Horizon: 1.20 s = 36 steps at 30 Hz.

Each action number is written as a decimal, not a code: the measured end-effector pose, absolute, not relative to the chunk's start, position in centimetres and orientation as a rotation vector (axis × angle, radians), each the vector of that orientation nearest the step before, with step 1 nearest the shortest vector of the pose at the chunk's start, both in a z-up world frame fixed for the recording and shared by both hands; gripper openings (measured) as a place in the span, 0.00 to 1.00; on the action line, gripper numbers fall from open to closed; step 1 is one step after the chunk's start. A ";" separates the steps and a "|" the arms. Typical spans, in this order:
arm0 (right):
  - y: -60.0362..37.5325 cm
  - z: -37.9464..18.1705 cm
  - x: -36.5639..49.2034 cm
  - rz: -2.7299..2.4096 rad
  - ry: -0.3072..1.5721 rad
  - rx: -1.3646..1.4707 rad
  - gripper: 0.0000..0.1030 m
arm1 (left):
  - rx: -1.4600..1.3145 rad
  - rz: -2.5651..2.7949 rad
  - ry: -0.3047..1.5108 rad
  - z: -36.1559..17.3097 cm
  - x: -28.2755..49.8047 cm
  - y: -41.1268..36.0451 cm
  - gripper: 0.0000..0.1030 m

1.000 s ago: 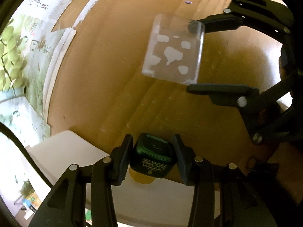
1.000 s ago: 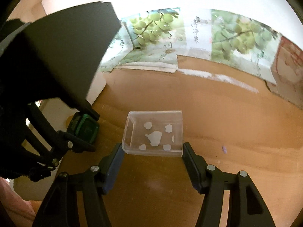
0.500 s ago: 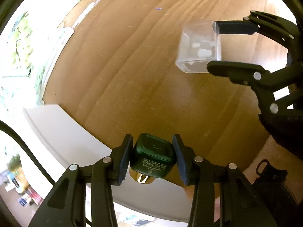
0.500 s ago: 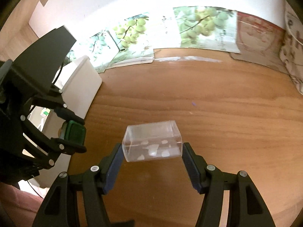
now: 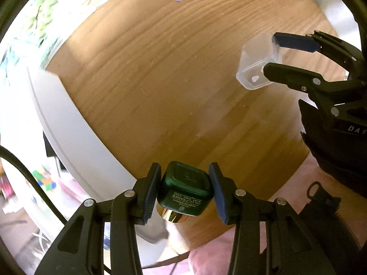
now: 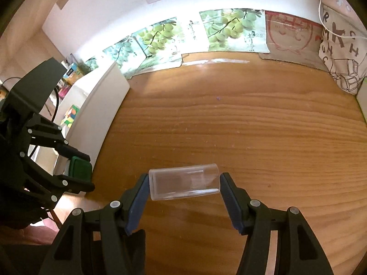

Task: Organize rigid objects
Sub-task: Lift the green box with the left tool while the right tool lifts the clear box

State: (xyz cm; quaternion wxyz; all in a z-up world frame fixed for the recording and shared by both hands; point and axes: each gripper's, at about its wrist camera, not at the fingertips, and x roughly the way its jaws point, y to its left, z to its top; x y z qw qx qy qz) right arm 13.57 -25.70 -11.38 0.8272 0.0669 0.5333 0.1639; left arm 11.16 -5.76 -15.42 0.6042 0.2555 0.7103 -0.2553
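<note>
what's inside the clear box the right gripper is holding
Nothing shows inside the clear plastic box clamped in the right gripper; the wooden table shows straight through its walls. The left wrist view shows only pale patches on one face.

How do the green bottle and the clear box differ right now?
The green bottle is opaque dark green with a gold cap and printed text; the clear box is see-through plastic. The bottle sits in the left gripper, the box in the right gripper. The box spans a wider jaw gap than the bottle. Both are held above the wooden table.
</note>
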 end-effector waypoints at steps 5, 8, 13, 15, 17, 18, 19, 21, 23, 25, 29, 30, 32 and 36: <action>-26.2 -11.0 13.1 0.389 1.152 0.100 0.61 | 0.479 -0.548 1.638 -14.8 9.8 -4.5 0.45; -26.3 -10.8 12.9 0.427 1.166 0.067 0.61 | 0.411 -0.500 1.625 -14.1 8.8 -3.7 0.45; -25.9 -10.3 12.7 0.512 1.197 -0.012 0.61 | 0.292 -0.404 1.594 -12.6 7.1 -1.7 0.45; -25.6 -10.0 12.5 0.544 1.199 -0.040 0.61 | 0.247 -0.354 1.573 -12.3 6.9 -0.3 0.45; -25.1 -9.6 12.3 0.581 1.197 -0.075 0.61 | 0.209 -0.319 1.557 -11.4 6.8 -0.4 0.45; -24.8 -9.3 12.1 0.599 1.194 -0.091 0.61 | 0.186 -0.303 1.549 -10.7 6.8 -0.4 0.45; -24.5 -9.1 12.0 0.618 1.190 -0.110 0.61 | 0.159 -0.286 1.542 -10.3 6.7 -0.2 0.45; -23.8 -8.6 11.9 0.648 1.185 -0.140 0.61 | 0.112 -0.253 1.529 -10.4 7.4 -0.2 0.45; -23.1 -8.3 11.9 0.669 1.184 -0.163 0.61 | 0.065 -0.213 1.512 -9.8 8.1 -0.2 0.45; -22.1 -7.9 11.7 0.699 1.183 -0.183 0.61 | 0.030 -0.180 1.494 -9.4 8.3 0.7 0.45; -20.2 -7.1 11.2 0.752 1.173 -0.215 0.61 | -0.051 -0.108 1.458 -8.2 7.9 2.8 0.45; -19.6 -6.8 11.1 0.767 1.168 -0.217 0.61 | -0.068 -0.098 1.449 -8.2 7.9 3.3 0.45; -18.8 -6.4 10.8 0.793 1.154 -0.218 0.61 | -0.106 -0.083 1.428 -6.9 7.2 4.4 0.45; -16.7 -5.1 10.2 0.827 1.127 -0.224 0.61 | -0.133 -0.069 1.378 -5.6 6.8 6.2 0.45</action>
